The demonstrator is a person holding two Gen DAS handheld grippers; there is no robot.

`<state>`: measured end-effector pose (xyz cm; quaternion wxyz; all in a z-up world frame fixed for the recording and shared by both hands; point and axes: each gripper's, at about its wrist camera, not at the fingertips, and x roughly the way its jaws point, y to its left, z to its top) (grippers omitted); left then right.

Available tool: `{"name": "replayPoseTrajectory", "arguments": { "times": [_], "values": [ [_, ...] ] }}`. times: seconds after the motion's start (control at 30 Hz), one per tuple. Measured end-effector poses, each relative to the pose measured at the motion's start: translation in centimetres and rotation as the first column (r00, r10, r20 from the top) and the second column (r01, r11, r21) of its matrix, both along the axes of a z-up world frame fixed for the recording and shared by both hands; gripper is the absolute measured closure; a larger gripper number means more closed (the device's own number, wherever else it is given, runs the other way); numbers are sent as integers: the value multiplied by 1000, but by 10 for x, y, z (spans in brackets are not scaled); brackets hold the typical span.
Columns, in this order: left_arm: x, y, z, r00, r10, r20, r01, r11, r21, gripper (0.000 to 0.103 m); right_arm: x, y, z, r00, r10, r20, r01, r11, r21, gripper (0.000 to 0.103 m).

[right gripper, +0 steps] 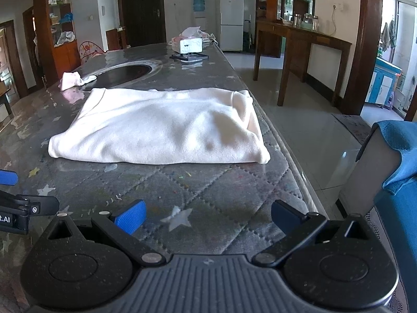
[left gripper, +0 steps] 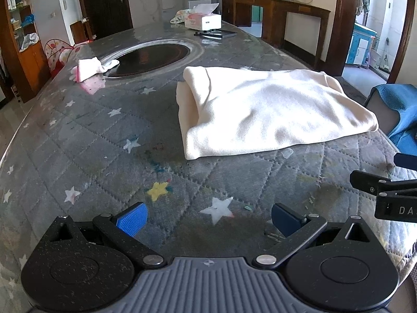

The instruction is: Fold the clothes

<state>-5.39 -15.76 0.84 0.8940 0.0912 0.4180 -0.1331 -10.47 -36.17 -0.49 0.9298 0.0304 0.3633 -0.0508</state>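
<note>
Lying folded flat on the quilted table (left gripper: 109,140), the cream garment (left gripper: 263,112) sits near the right edge, clear of the inset hob (left gripper: 153,57). Left tongs (left gripper: 208,220) and right tongs (right gripper: 208,217), both released and empty, hover just short of its near hem, presumably ready for another fold.

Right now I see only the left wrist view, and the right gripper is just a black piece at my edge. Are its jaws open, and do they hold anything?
Observer: The right gripper has its jaws open. There is nothing between them, only the quilted table cover below.
Operator: Does the cream garment hang over the table's right side?
Observer: No. In the right wrist view the cream garment lies wholly on the cover, and its near right corner stops short of the stitched border.
</note>
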Motion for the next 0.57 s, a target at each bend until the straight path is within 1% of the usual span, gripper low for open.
{"name": "replayPoseTrajectory", "arguments": {
  "times": [0.57],
  "values": [
    [-7, 1, 4, 1000, -18, 12, 18, 1000, -24, 0, -4, 10, 9, 999, 39, 27, -39, 999, 1, 0]
  ]
}}
